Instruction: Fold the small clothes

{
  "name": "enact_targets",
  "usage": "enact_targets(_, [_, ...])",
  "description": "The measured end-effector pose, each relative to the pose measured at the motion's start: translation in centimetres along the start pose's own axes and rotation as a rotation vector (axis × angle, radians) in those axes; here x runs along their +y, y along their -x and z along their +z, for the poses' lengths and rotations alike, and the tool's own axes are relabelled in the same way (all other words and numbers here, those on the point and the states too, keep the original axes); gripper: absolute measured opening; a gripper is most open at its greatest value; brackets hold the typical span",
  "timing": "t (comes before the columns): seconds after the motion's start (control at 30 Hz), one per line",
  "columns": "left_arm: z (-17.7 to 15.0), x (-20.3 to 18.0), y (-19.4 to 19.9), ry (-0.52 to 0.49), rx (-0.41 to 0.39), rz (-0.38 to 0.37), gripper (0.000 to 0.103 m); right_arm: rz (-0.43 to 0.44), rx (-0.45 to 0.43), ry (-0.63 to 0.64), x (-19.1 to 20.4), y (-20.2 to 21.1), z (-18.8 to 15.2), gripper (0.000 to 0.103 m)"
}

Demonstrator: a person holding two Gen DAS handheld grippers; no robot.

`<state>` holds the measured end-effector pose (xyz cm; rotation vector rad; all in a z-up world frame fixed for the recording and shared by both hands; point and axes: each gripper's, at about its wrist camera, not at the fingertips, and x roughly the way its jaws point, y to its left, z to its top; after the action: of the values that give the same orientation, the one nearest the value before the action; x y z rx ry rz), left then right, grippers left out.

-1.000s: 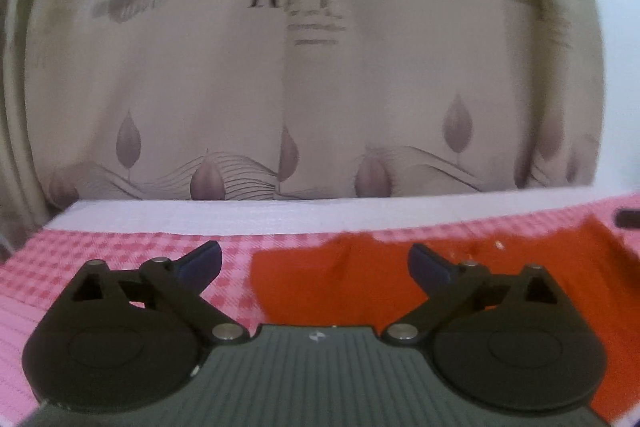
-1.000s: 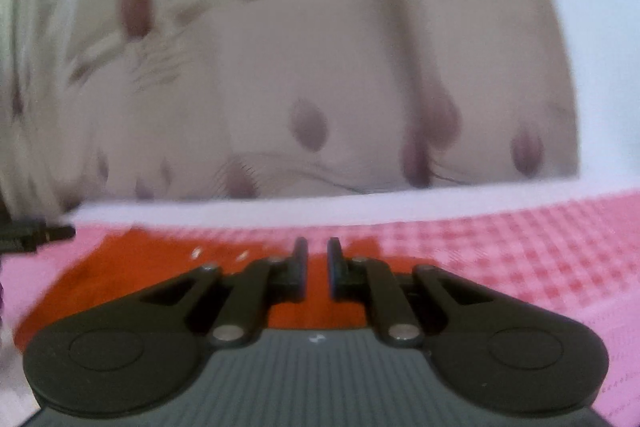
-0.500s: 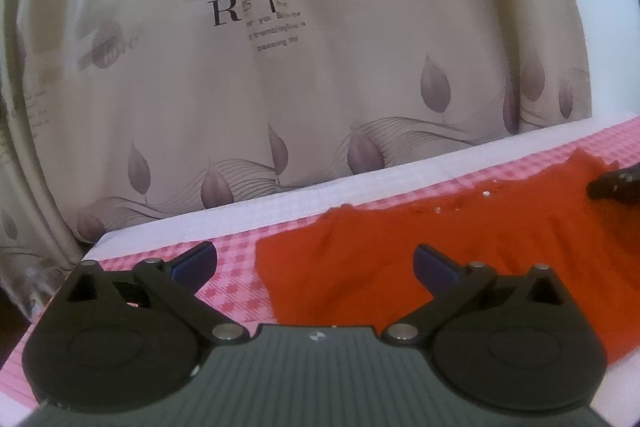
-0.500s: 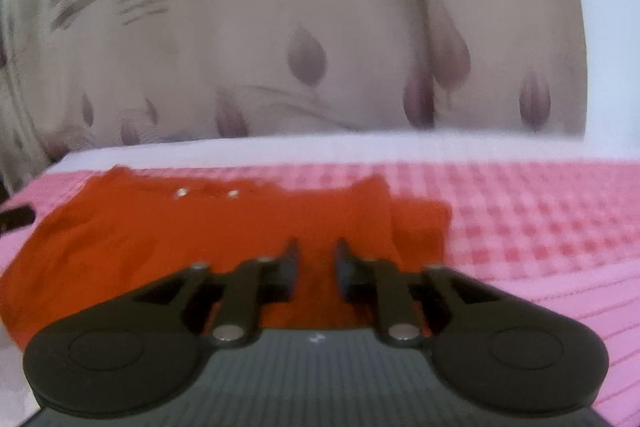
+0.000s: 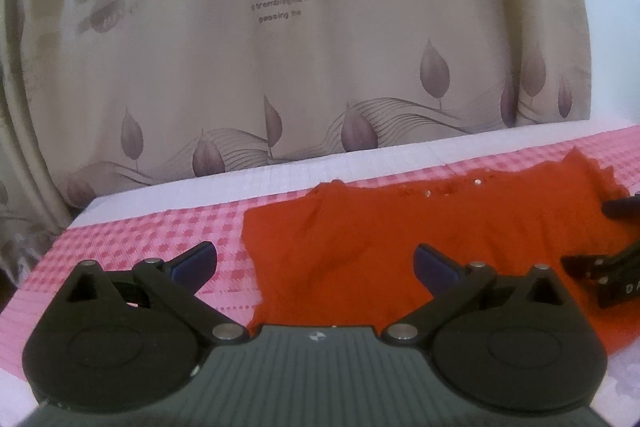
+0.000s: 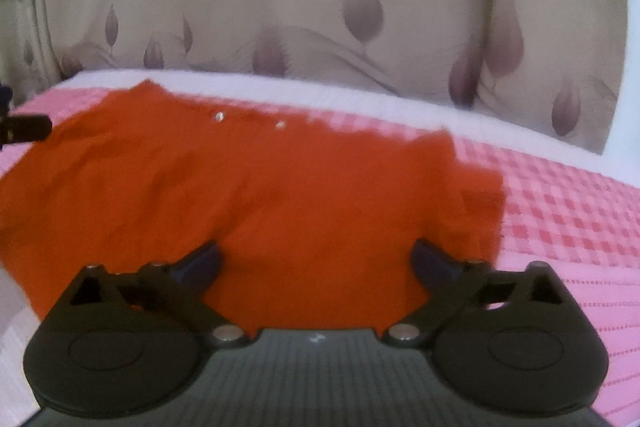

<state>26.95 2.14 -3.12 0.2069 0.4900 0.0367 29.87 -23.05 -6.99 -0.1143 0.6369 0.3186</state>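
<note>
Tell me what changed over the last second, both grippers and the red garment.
The right gripper went from nearly shut to wide, its jaws opening above the red garment, nothing pinched between them, and tipped lower over it. The left gripper stayed open at the garment's left edge; the garment stayed spread on the pink checked cloth.

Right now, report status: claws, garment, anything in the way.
Left claw open, empty. Right claw opening, nothing gripped. Red garment flat on checked cloth, unfolded. Nothing in the way.
</note>
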Motion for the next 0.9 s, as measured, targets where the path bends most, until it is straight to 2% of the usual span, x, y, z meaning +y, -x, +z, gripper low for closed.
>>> enact_targets(0.23, [0.1,0.3,0.3,0.019,0.004,0.0,0.103,-0.004,0.002,0.011,0.1,0.1,-0.1,0.103])
enact_targets(0.37, [0.4,-0.1,0.1,0.013,0.043,0.072,0.103,0.002,0.004,0.015,0.1,0.2,-0.2,0.103])
enact_targets(0.43, [0.1,-0.2,0.5,-0.021,0.018,0.076,0.103,0.012,0.006,0.016,0.1,0.4,-0.2,0.103])
enact_targets(0.53, [-0.6,0.8,1.6,-0.041,-0.059,0.002,0.103,0.023,0.004,0.007,-0.1,0.2,-0.1,0.103])
enact_targets(0.63, [-1.1,3.1,2.2,0.002,-0.112,-0.076,0.103,0.025,0.0,0.003,-0.2,0.4,-0.2,0.103])
enact_targets(0.67, [-0.9,3.8,1.9,0.017,-0.093,-0.099,0.103,0.025,-0.002,0.003,-0.2,0.4,-0.2,0.103])
enact_targets(0.77, [-0.3,7.0,0.0,0.122,0.037,-0.231,0.103,0.022,-0.005,0.008,-0.1,0.4,-0.3,0.103])
enact_targets(0.87, [0.3,9.1,-2.0,0.167,0.085,-0.225,0.1,0.017,-0.005,0.017,0.0,0.4,-0.3,0.103])
enact_targets(0.9, [0.4,9.8,-2.8,0.19,0.103,-0.262,0.1,0.015,-0.007,0.02,0.1,0.4,-0.4,0.103])
